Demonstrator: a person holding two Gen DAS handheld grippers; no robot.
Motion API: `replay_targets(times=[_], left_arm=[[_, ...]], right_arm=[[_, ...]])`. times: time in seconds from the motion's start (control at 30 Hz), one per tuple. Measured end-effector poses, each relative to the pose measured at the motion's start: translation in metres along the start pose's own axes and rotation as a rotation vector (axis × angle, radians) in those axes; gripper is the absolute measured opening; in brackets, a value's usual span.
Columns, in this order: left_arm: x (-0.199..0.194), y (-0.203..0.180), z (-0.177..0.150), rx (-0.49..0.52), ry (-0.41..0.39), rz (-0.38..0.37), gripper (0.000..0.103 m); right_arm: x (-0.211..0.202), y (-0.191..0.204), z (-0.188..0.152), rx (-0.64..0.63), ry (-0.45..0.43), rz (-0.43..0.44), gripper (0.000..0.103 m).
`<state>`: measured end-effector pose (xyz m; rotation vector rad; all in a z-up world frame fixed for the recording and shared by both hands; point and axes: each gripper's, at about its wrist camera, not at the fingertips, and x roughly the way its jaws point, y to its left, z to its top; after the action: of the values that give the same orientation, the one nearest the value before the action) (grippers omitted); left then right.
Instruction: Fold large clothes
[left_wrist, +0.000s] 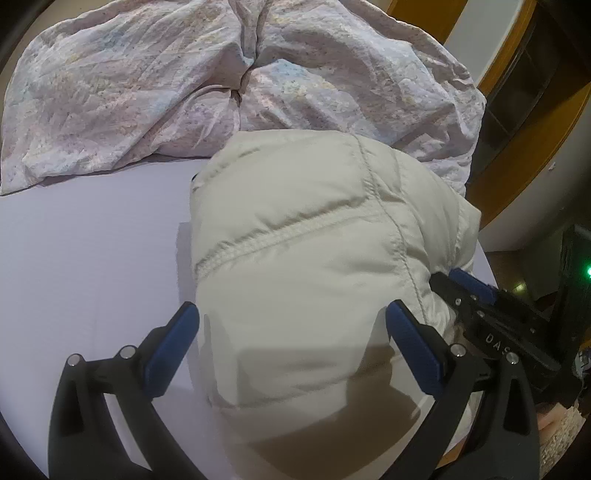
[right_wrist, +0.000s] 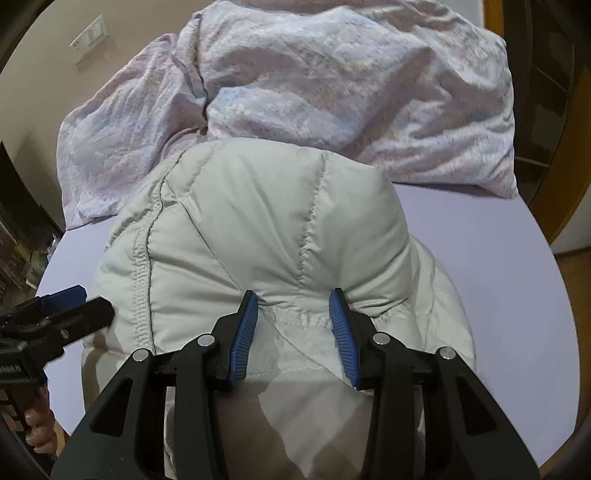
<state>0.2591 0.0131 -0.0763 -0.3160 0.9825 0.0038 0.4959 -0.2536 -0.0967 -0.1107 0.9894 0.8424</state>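
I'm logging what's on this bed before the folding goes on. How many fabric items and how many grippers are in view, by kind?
Cream puffer jacket: 1
Floral pink duvet: 1
Lavender bedsheet: 1
Grippers: 2, the left gripper and the right gripper
Total: 5

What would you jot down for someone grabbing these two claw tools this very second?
Left gripper: open, jaws straddling the padded cream jacket, not pinching.
Right gripper: jaws partly closed around a seam ridge of the jacket; whether they pinch it I cannot tell.
The jacket lies bundled on the lilac sheet, with the floral duvet behind it.
Done: jacket looks folded into a compact bundle.
Left: check and tidy the fold.
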Motion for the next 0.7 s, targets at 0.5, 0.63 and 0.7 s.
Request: replay_targets(times=[0.5,0.63,0.7], left_arm=[[0.037,-0.014,-0.008,0.075,0.064,0.047,0.101],[0.038,-0.007,-0.007,0.052,0.081,0.038,0.101],[0.037,-0.004,-0.008,0.045,0.081,0.028,0.101]], right_arm=[[0.017,-0.023,-0.022,0.027,0.03,-0.026,0.042],[0.004,-0.017,-0.013,0.048,0.029,-0.036,0.042],[-0.014,-0.014,-0.007,0.073,-0.045,0.035,0.042]])
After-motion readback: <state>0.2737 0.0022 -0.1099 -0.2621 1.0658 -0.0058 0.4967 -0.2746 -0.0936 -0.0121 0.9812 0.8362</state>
